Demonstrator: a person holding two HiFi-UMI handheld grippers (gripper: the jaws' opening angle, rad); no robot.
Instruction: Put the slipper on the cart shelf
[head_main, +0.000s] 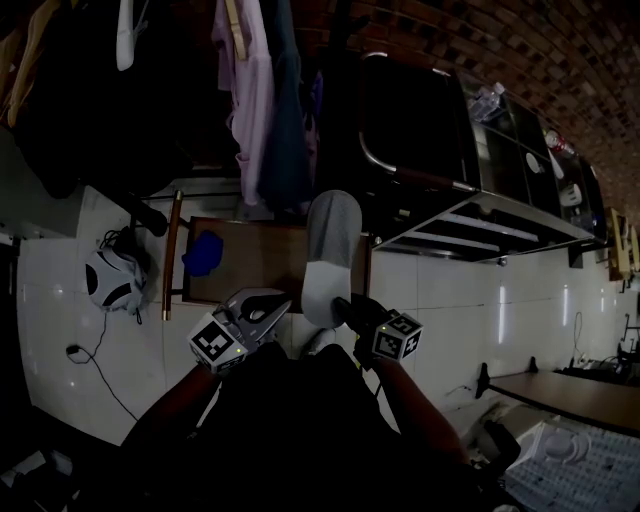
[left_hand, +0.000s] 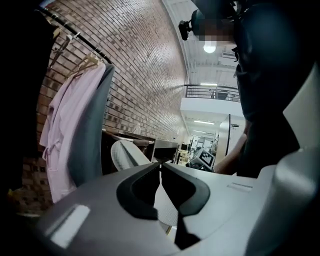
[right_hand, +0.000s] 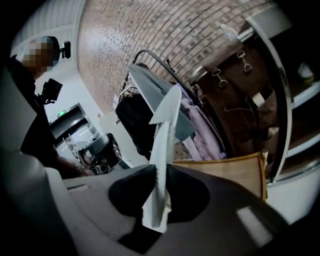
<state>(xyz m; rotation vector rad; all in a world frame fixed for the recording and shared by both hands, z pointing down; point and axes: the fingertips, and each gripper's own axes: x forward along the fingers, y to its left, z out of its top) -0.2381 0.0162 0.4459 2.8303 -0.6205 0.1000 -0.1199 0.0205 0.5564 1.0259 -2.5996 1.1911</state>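
Note:
A grey and white slipper (head_main: 325, 250) hangs over the brown wooden cart shelf (head_main: 250, 270), toe pointing away from me. My right gripper (head_main: 340, 303) is shut on its near end. In the right gripper view the slipper (right_hand: 164, 135) stands edge-on between the dark pads, which press on it, with the wooden shelf (right_hand: 225, 172) behind. My left gripper (head_main: 268, 303) hovers just left of the slipper, shut and holding nothing. In the left gripper view its jaw tips (left_hand: 161, 165) meet, and the slipper (left_hand: 127, 155) shows beyond them.
A blue cloth (head_main: 203, 252) lies on the shelf's left part. Clothes (head_main: 255, 100) hang on a rail behind it. A metal shelving unit (head_main: 480, 210) stands to the right. A black and white bag (head_main: 112, 280) and a cable lie on the white floor at left.

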